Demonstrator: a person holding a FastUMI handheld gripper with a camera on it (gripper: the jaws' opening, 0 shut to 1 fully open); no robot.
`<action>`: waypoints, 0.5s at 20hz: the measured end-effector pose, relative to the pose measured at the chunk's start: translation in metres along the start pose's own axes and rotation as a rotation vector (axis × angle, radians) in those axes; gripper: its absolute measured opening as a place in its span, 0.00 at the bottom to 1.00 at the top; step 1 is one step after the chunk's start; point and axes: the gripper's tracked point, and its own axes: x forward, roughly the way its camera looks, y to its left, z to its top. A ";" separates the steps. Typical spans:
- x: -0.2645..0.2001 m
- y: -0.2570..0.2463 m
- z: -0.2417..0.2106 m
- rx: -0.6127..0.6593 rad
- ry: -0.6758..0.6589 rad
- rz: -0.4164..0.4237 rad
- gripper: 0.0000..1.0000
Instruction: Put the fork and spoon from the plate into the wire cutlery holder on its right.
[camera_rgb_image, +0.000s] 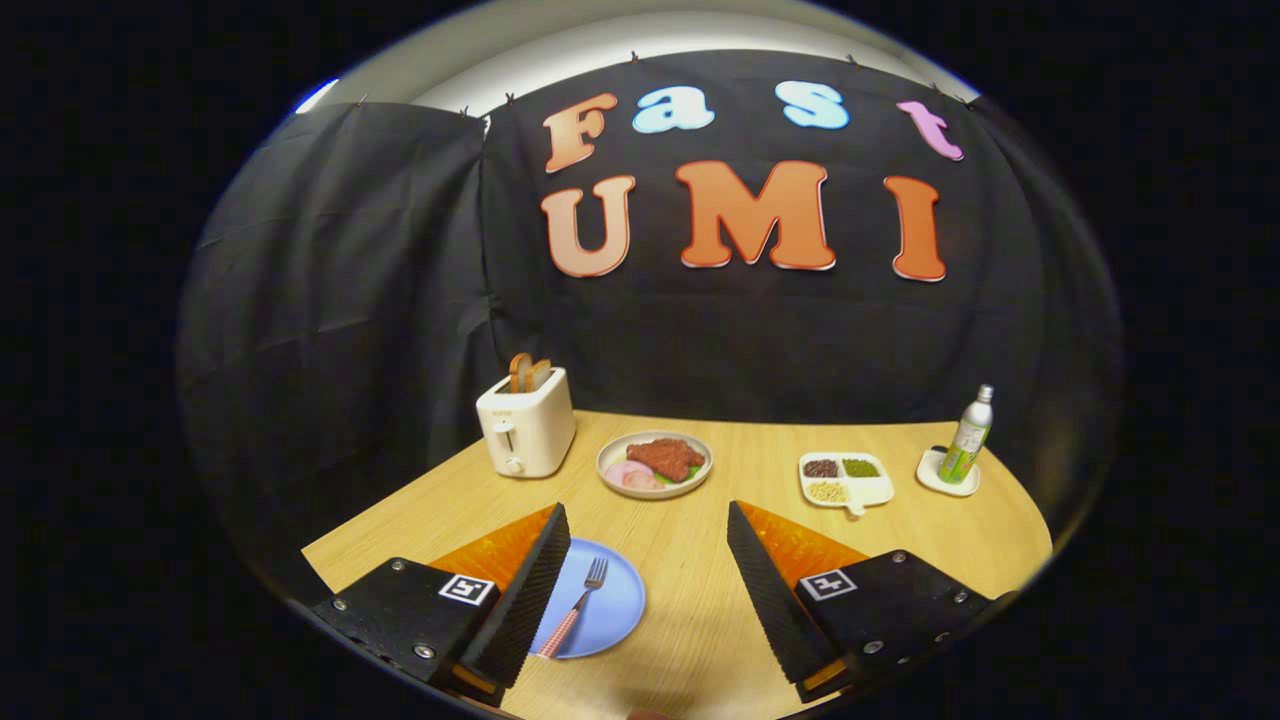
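Notably, your gripper (648, 525) was spread wide, empty; one red-handled metal fork (578, 605) lay on one round blue plate (612, 610).

Even light from above falls on the pale wooden surface (700, 560), which reads bright against the dim cloth wall. Shadows under the toaster (525, 432) and blue plate (610, 610) are soft and short. Fisheye bending curves the surface's far edge. Focus is sharp throughout, without glare.

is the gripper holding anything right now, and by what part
Nothing is held. The gripper is open, its fingers wide apart above the table; the fork lies on the blue plate.
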 end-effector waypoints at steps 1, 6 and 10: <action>0.004 0.007 -0.012 -0.008 0.048 0.013 0.94; 0.020 0.039 -0.058 -0.128 0.156 0.022 0.87; 0.027 0.057 -0.102 -0.163 0.249 0.038 0.80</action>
